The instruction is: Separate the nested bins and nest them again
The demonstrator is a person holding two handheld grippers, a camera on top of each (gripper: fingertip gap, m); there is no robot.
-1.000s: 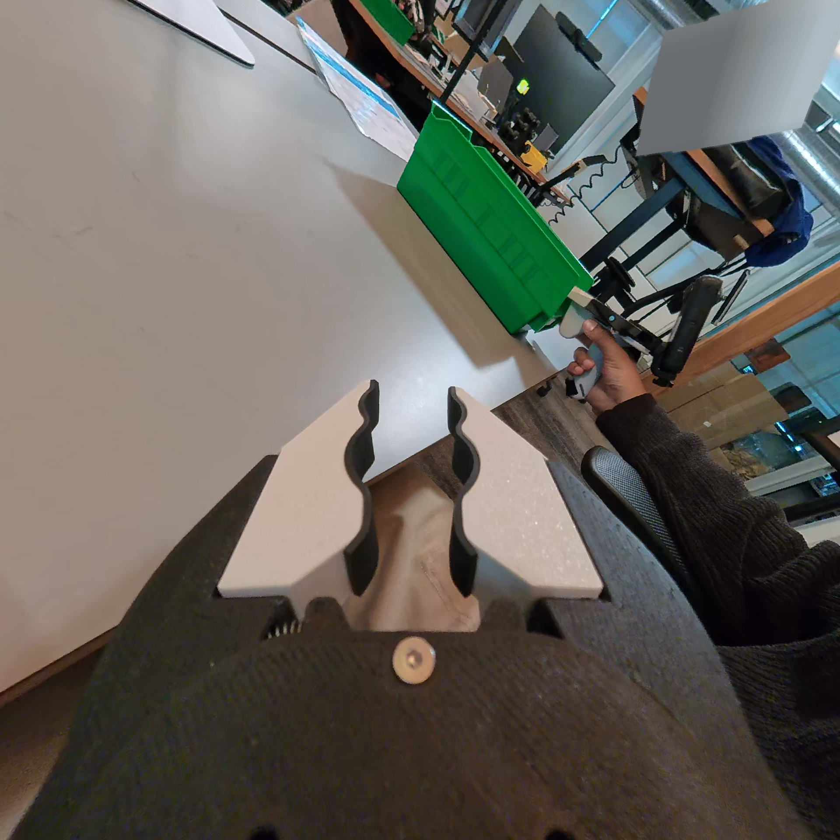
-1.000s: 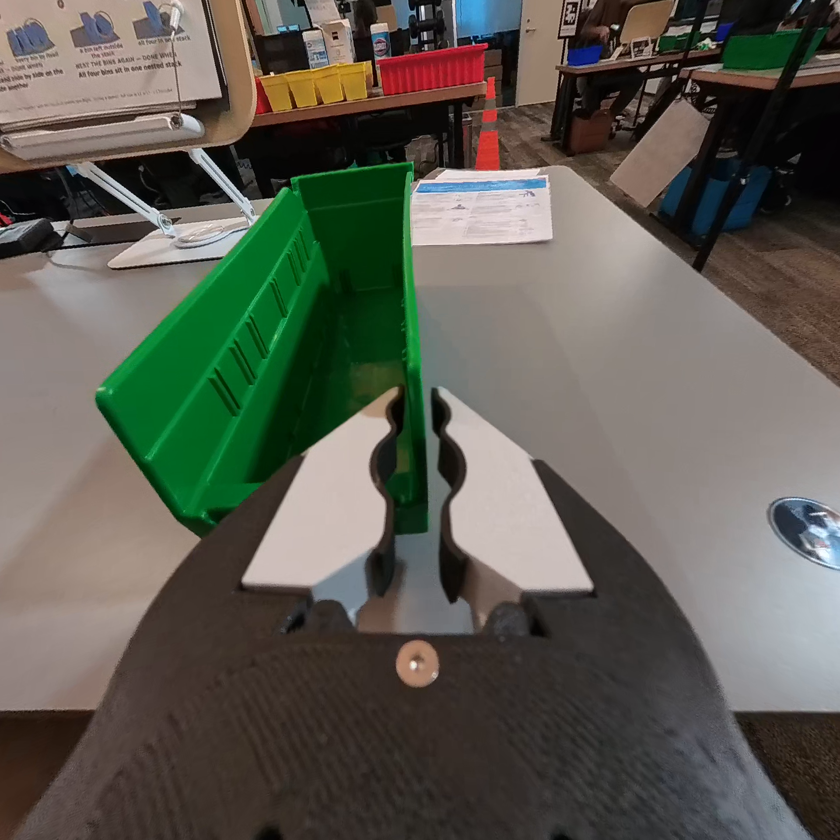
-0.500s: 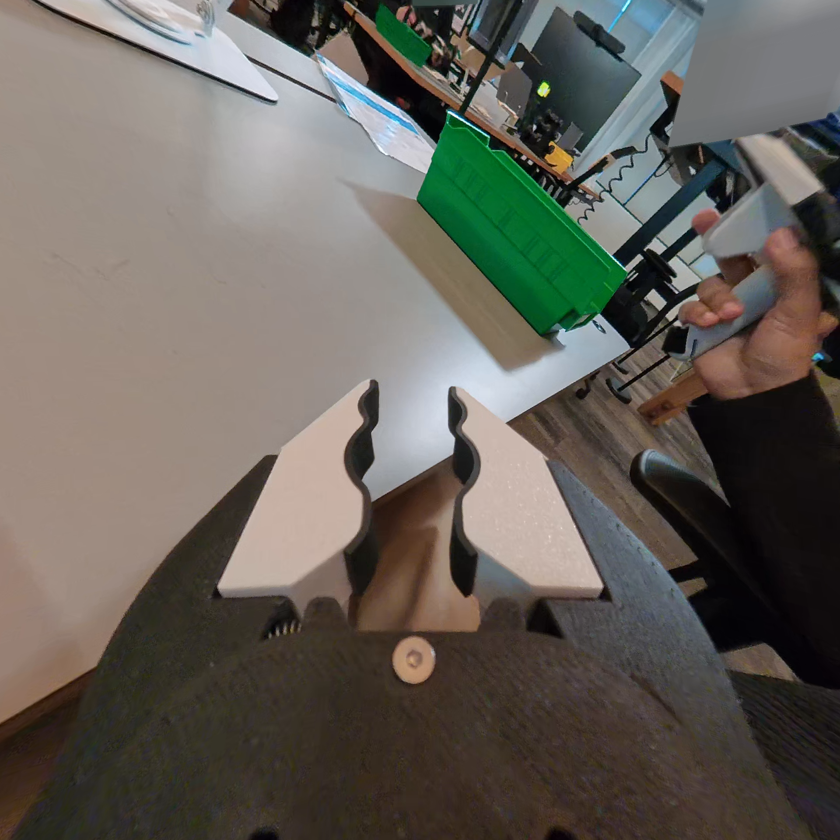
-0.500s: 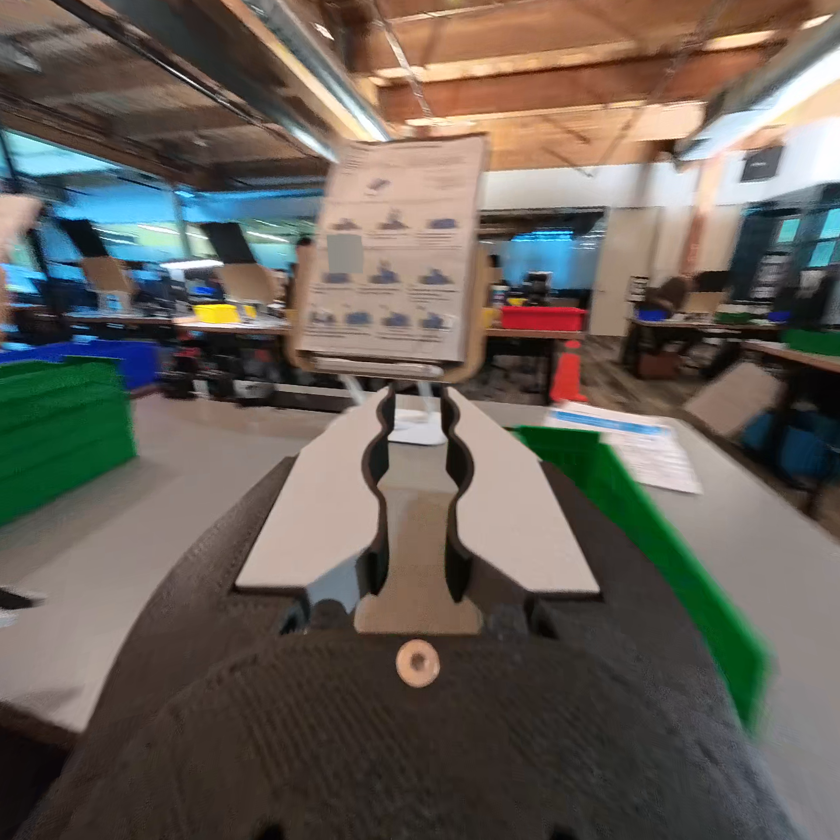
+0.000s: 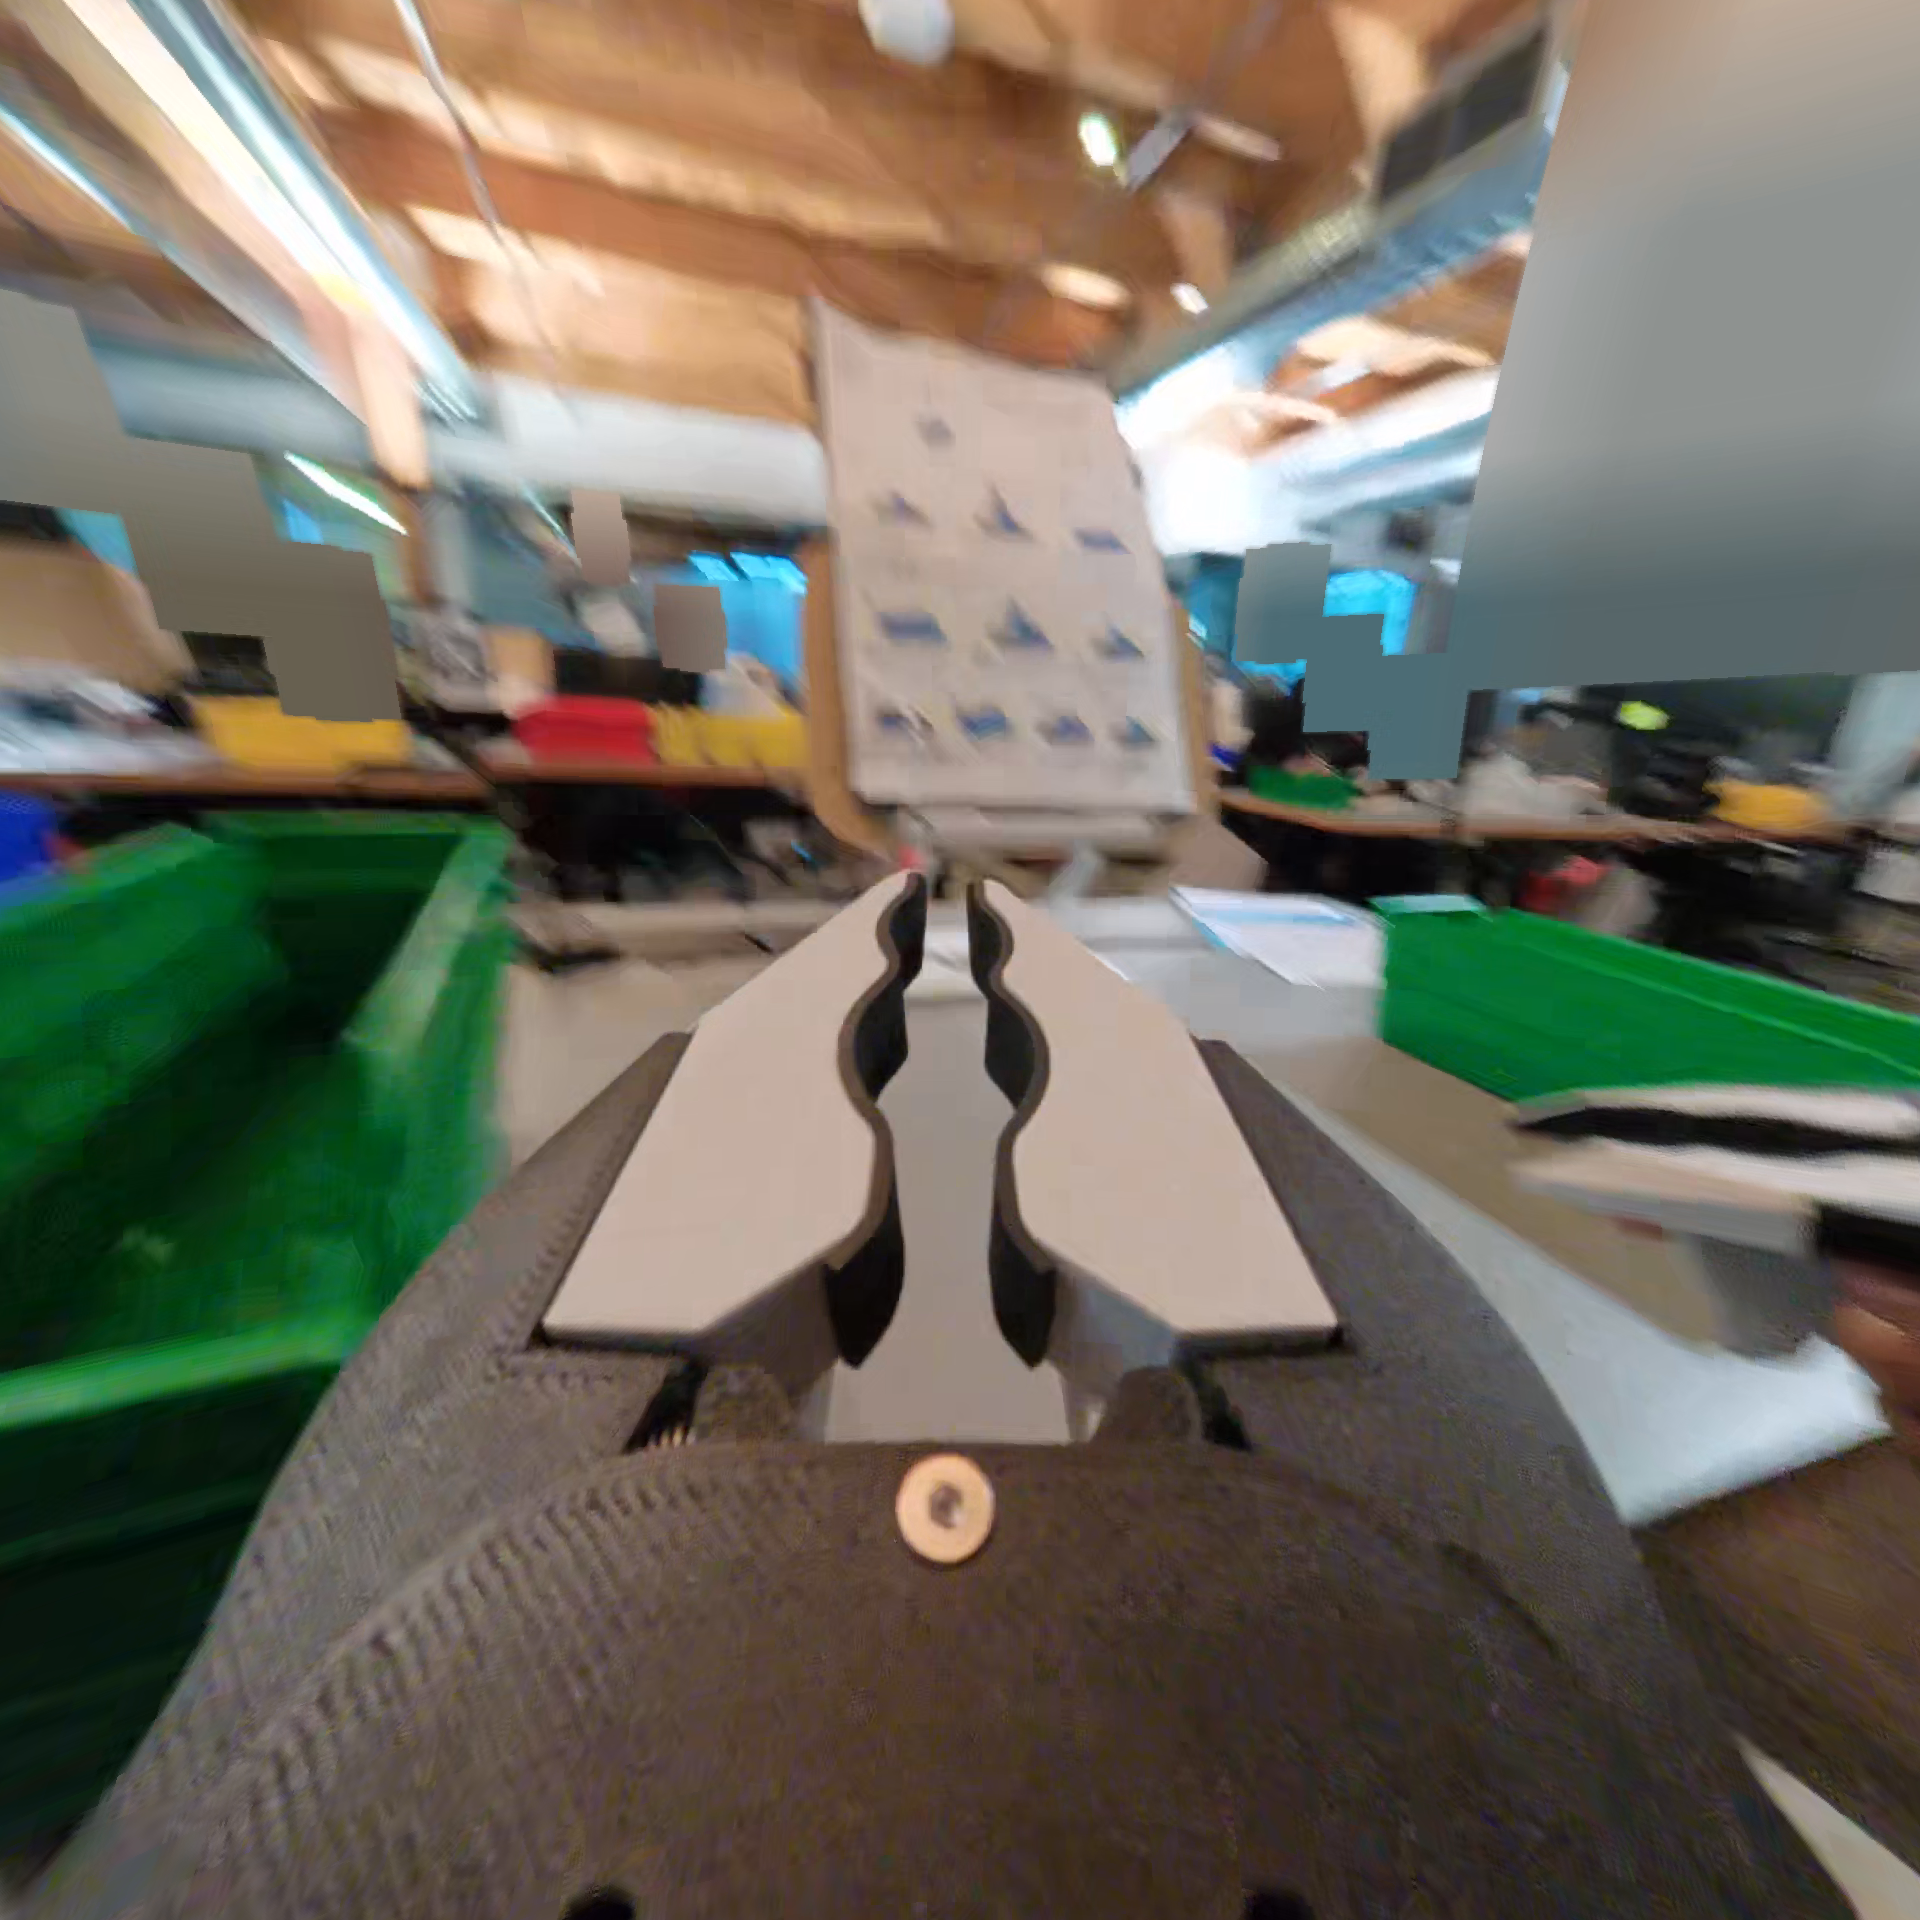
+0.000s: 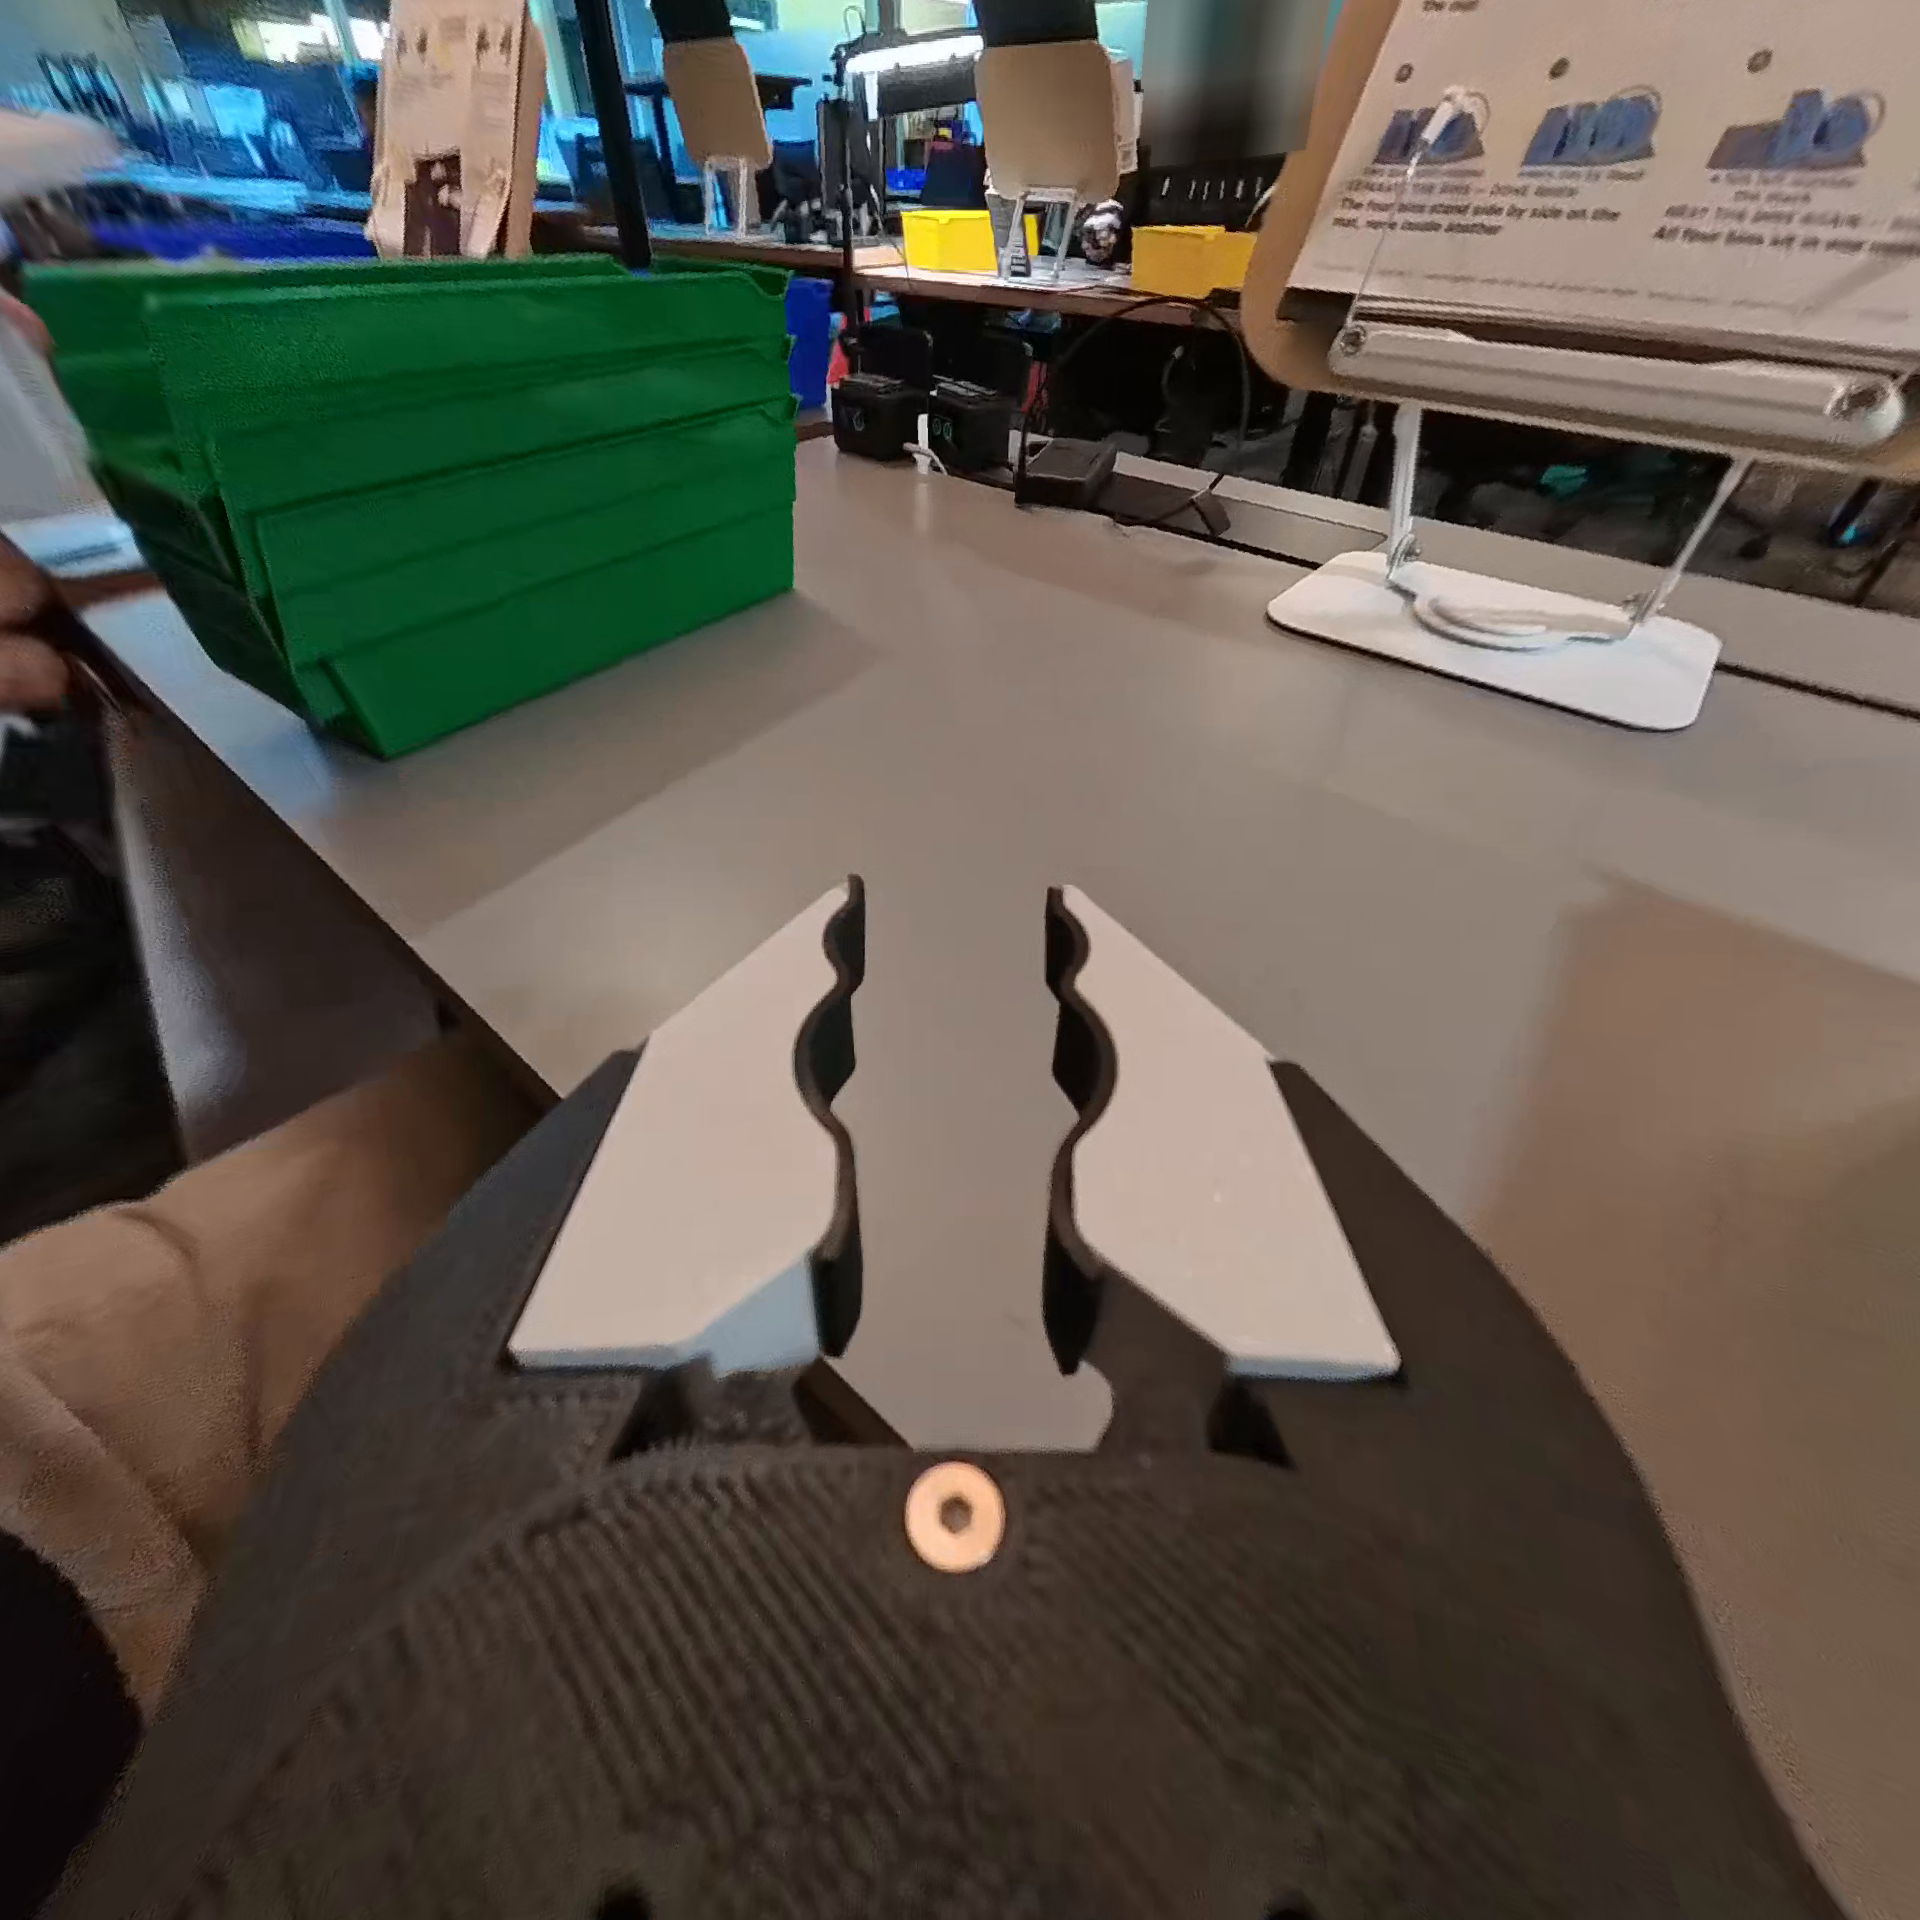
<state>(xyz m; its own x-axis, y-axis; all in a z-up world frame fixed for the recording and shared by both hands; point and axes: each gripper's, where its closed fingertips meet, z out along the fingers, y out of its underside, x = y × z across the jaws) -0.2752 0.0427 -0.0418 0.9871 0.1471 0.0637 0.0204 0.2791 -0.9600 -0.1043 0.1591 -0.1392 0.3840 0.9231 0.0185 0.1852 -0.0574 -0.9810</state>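
Observation:
A stack of nested green bins (image 6: 499, 488) stands at the table's left front edge; in the blurred left wrist view it (image 5: 208, 1091) is close on the left. A single green bin (image 5: 1621, 1023) stands apart on the right. My left gripper (image 5: 942, 894) is empty, its jaws almost together with a thin gap, and it points between the stack and the single bin. My right gripper (image 6: 956, 904) is open and empty above the bare table (image 6: 1143, 779), right of the stack. It also shows blurred in the left wrist view (image 5: 1714, 1153), near the single bin.
An instruction board on a white stand (image 6: 1507, 634) sits at the back right of the table. Black boxes and cables (image 6: 1060, 468) lie along the far edge. A person's leg (image 6: 208, 1299) is at the front left. Papers (image 5: 1278, 935) lie behind the single bin.
My right gripper let go of the single bin's wall, opened, and swung left toward the stack. My left gripper swung up from the table edge to face across the table, and its jaws narrowed.

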